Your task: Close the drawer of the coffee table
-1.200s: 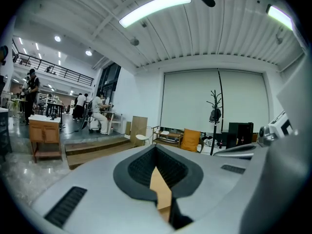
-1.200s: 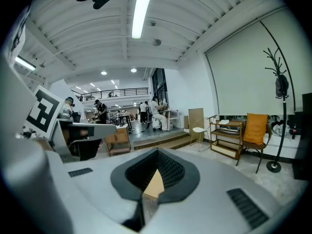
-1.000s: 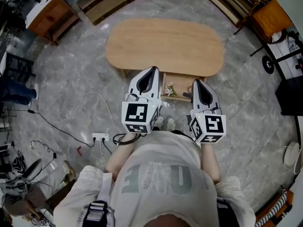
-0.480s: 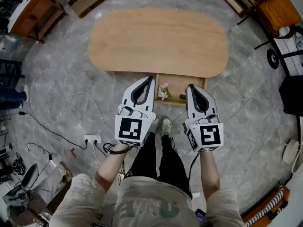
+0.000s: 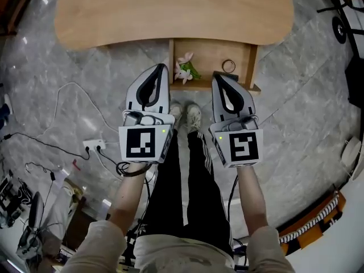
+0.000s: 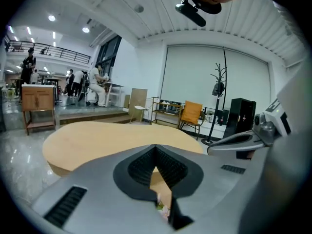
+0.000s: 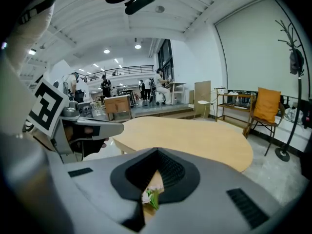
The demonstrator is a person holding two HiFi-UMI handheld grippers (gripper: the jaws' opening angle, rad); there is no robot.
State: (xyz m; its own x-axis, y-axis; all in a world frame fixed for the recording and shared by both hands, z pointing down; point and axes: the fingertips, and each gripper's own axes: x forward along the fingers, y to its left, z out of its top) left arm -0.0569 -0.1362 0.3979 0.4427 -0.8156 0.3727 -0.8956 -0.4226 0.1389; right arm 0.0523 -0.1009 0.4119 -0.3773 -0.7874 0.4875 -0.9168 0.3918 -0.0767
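The oval wooden coffee table (image 5: 170, 16) fills the top of the head view. Its drawer (image 5: 213, 54) stands pulled out toward me, holding a small sprig of flowers (image 5: 183, 70) and a ring-shaped thing (image 5: 228, 66). My left gripper (image 5: 161, 67) is shut and empty, its tip just left of the drawer's front left corner. My right gripper (image 5: 218, 75), also shut and empty, has its tip at the drawer's front edge. In the left gripper view the left gripper (image 6: 155, 146) points over the tabletop (image 6: 112, 135). The right gripper (image 7: 157, 150) shows the flowers (image 7: 149, 197) through the opening below its closed tips.
The person's feet (image 5: 187, 115) stand just before the drawer. A power strip (image 5: 94, 146) with cables lies on the marble floor at the left. An orange-edged piece of furniture (image 5: 318, 220) is at the lower right. Beyond the table stand an orange chair (image 6: 191, 112) and a coat stand (image 6: 218, 89).
Both grippers have come down together toward the drawer front. The table and open drawer now look larger and nearer in the head view.
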